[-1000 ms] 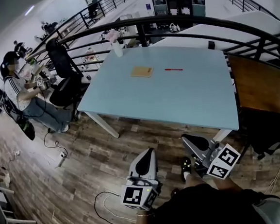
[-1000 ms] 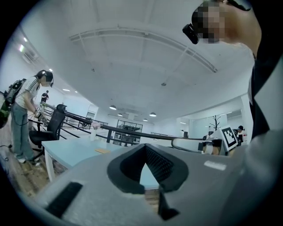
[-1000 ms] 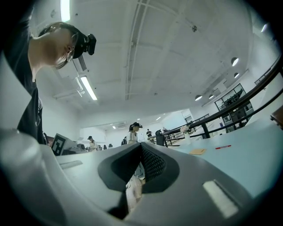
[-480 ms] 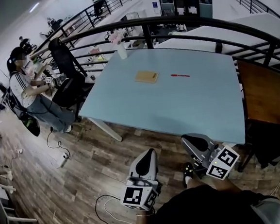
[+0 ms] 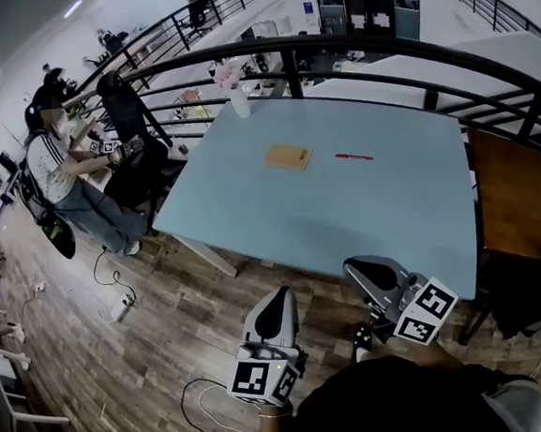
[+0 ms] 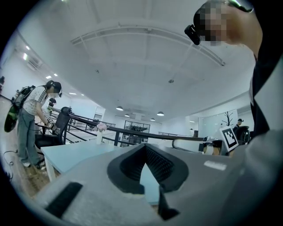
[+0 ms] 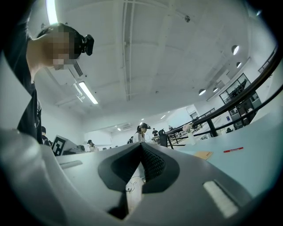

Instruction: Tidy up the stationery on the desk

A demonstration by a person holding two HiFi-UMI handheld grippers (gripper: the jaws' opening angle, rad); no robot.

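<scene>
The pale blue rectangular surface (image 5: 346, 213) has drawn nearer; the left claw (image 5: 279, 296) and right claw (image 5: 355, 267) hang closed and empty, short of it. The right claw should probably open before it reaches the slim red pen (image 5: 354, 157).

No lettering, number or brand is reading clearly anywhere. The marker cube (image 5: 259, 379) at the back of the left tool (image 5: 279, 301) and the second cube (image 5: 423, 312) behind the right tool (image 5: 365, 270) are showing only black-and-white square patterns, not letters. Far ahead of both tools, beyond the desk (image 5: 346, 213), a small blue sign (image 5: 313, 9) is hanging, too tiny to read.
</scene>
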